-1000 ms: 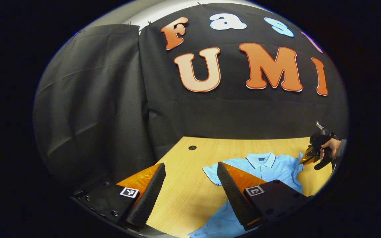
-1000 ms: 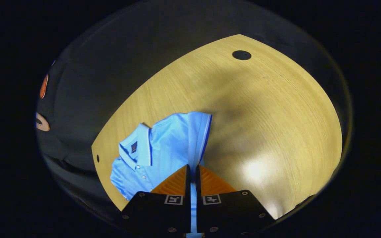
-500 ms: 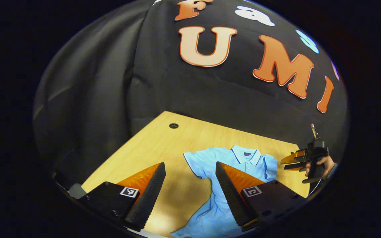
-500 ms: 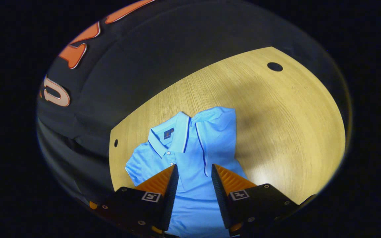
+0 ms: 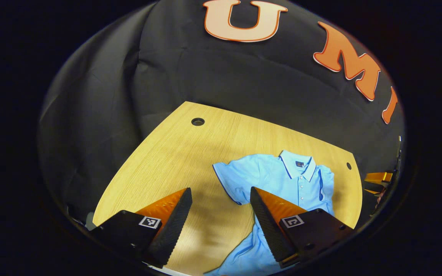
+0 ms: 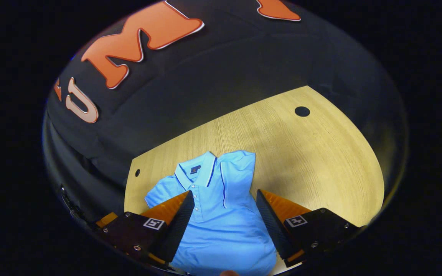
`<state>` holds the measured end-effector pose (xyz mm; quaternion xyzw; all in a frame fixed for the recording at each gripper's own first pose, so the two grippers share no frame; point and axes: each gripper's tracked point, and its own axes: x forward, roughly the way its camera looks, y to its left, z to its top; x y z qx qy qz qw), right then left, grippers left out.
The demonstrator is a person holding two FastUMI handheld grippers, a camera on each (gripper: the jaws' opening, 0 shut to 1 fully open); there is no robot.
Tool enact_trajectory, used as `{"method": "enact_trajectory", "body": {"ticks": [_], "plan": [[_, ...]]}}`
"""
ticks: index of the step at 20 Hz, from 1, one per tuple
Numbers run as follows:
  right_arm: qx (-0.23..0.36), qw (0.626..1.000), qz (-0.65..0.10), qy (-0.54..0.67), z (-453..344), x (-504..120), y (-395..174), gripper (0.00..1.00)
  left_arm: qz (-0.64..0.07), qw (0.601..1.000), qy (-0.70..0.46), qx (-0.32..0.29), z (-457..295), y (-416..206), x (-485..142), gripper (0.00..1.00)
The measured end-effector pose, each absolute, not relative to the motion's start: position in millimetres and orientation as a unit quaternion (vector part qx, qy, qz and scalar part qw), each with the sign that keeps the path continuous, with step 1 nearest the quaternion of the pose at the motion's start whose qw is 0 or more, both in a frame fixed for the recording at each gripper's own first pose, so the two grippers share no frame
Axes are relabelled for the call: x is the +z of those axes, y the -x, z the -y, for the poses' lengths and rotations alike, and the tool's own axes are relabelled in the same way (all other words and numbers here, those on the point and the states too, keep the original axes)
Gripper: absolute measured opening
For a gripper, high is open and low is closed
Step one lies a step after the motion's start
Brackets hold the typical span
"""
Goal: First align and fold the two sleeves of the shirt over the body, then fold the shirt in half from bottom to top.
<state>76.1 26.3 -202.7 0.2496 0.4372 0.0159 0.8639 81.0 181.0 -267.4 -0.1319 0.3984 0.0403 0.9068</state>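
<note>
- Here the light blue shirt [image 5: 282, 180] lies flat on the wooden tabletop [image 5: 175, 161], collar toward the black cloth wall [image 5: 221, 84] at the back.
- In the left gripper view the left gripper [image 5: 221, 207] hangs above the tabletop with its two fingers spread wide and nothing between them.
- The shirt sits ahead of this gripper and off to its right; the near sleeve [image 5: 230, 180] is spread out flat just beyond the right finger, which hides part of the lower body of the shirt.
- A round hole [image 5: 197, 122] in the tabletop lies well ahead of the left gripper, slightly to its left.
- At the far right edge of the same view a bit of the right gripper [image 5: 376, 181] shows, past the tabletop's edge.
- In the right gripper view the right gripper [image 6: 225, 209] is also wide open and grips nothing; it hovers over the shirt [image 6: 221, 214], whose body runs between the two fingers.
- The folded sleeve [image 6: 238, 172] lies over the shirt's body, just ahead of the gripper and beside the collar [image 6: 198, 172].
- Another round hole [image 6: 302, 111] lies far ahead and to this gripper's right, on bare tabletop [image 6: 313, 161].
</note>
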Motion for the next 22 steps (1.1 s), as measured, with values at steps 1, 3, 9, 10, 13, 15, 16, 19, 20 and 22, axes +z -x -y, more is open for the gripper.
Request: {"method": "enact_trajectory", "body": {"ticks": [1,3,9,10,13,15,16,19,20,22], "plan": [[0.014,0.872,-0.426,-0.240,-18.5,-184.4,-75.2,0.99,-0.408,0.901,0.139,0.038,-179.8,-87.5,-271.6,0.99],[0.008,0.887,-0.408,-0.219,-8.5,-171.5,-65.1,0.99,-0.427,0.891,0.151,0.037,-179.9,-99.7,-284.4,0.99],[-0.036,0.913,-0.363,-0.180,21.7,-141.5,-20.9,0.99,-0.493,0.845,0.203,0.044,-183.0,-131.3,-337.1,0.98],[-0.044,0.919,-0.353,-0.168,26.4,-135.7,-13.5,0.99,-0.505,0.837,0.208,0.042,-182.0,-136.0,-349.1,0.99],[-0.064,0.937,-0.323,-0.120,33.0,-119.1,15.2,0.99,-0.541,0.813,0.209,0.040,-176.6,-146.4,-382.9,0.94],[-0.075,0.940,-0.318,-0.098,31.5,-114.9,35.8,0.99,-0.563,0.797,0.214,0.040,-170.8,-149.7,-402.2,0.99],[-0.080,0.940,-0.318,-0.094,30.4,-112.9,44.8,0.98,-0.573,0.790,0.213,0.040,-168.4,-149.8,-409.6,0.94],[-0.091,0.941,-0.312,-0.095,27.6,-104.7,65.9,0.99,-0.595,0.777,0.200,0.052,-167.0,-154.0,-422.9,0.94],[-0.094,0.942,-0.306,-0.096,28.3,-101.1,69.6,0.99,-0.600,0.774,0.192,0.057,-167.1,-156.4,-425.8,0.99],[-0.098,0.947,-0.291,-0.095,29.4,-92.0,72.9,0.99,-0.602,0.774,0.182,0.071,-166.2,-163.2,-428.4,0.94]]}}
